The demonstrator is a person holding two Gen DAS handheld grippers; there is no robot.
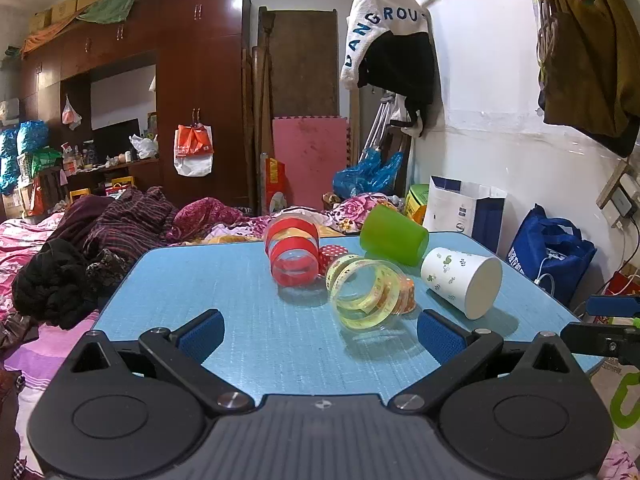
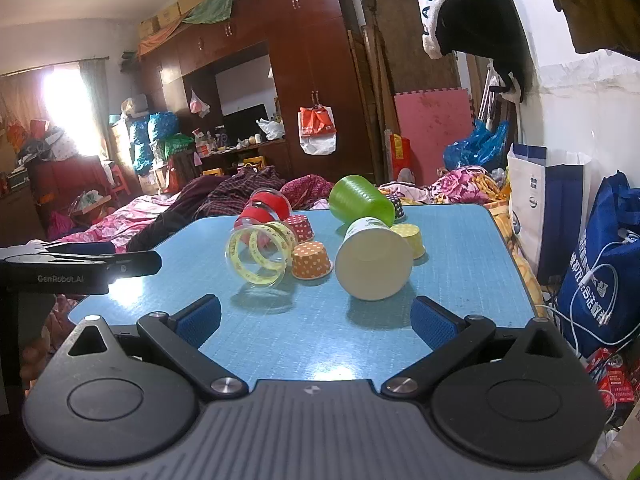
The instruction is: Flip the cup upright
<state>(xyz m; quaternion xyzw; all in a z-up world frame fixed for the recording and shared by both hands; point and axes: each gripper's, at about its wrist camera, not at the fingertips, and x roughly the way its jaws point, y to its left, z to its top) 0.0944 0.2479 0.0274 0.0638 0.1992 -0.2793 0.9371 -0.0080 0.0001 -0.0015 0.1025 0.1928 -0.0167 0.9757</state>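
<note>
Several cups lie on their sides on the blue table point(image 1: 200, 280). A clear cup with yellow bands point(image 1: 366, 294) lies nearest my left gripper point(image 1: 320, 330), which is open and empty just short of it. A white paper cup with green leaves point(image 1: 460, 280) lies to its right, base toward me. A clear cup with red bands point(image 1: 292, 254) and a green cup point(image 1: 394, 236) lie farther back. In the right wrist view my right gripper point(image 2: 316, 316) is open and empty in front of the white cup point(image 2: 374, 260); the yellow-banded cup point(image 2: 258, 254), red-banded cup point(image 2: 266, 206) and green cup point(image 2: 360, 200) also show.
Small dotted paper cups sit among the big ones: orange point(image 2: 311, 260), red point(image 2: 300, 227), yellow point(image 2: 412, 238). A bed with heaped clothes point(image 1: 100, 232) lies left of the table. A white paper bag point(image 1: 460, 204) and a blue bag point(image 1: 548, 252) stand at the right by the wall.
</note>
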